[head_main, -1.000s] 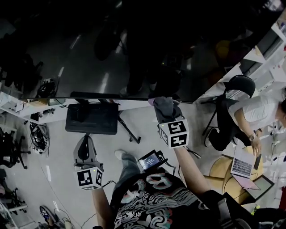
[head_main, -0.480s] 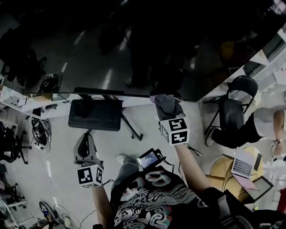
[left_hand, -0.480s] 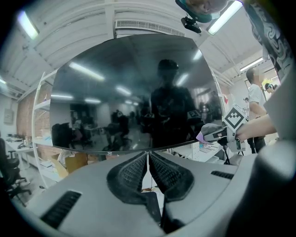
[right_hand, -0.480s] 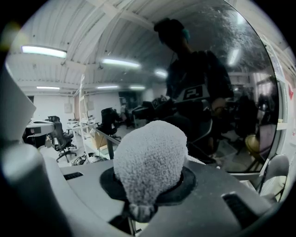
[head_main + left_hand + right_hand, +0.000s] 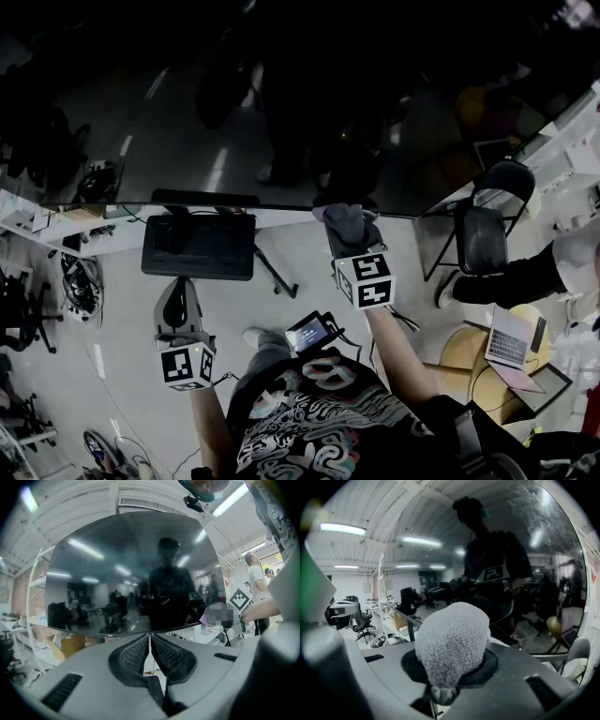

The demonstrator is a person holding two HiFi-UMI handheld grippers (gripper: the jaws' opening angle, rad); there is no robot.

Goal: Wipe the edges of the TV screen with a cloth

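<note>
The TV screen (image 5: 234,122) stands upright facing the person, long axis running left to right; the right hand-held gripper (image 5: 351,232) clamps a grey cloth (image 5: 343,221) at its lower edge. The left hand-held gripper (image 5: 176,302) hangs apart from the screen, jaws closed on nothing.

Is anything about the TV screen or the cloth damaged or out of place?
Nothing stands out. The TV screen shows no visible crack, and the cloth is bunched in the right hand-held gripper at the screen's lower edge.
</note>
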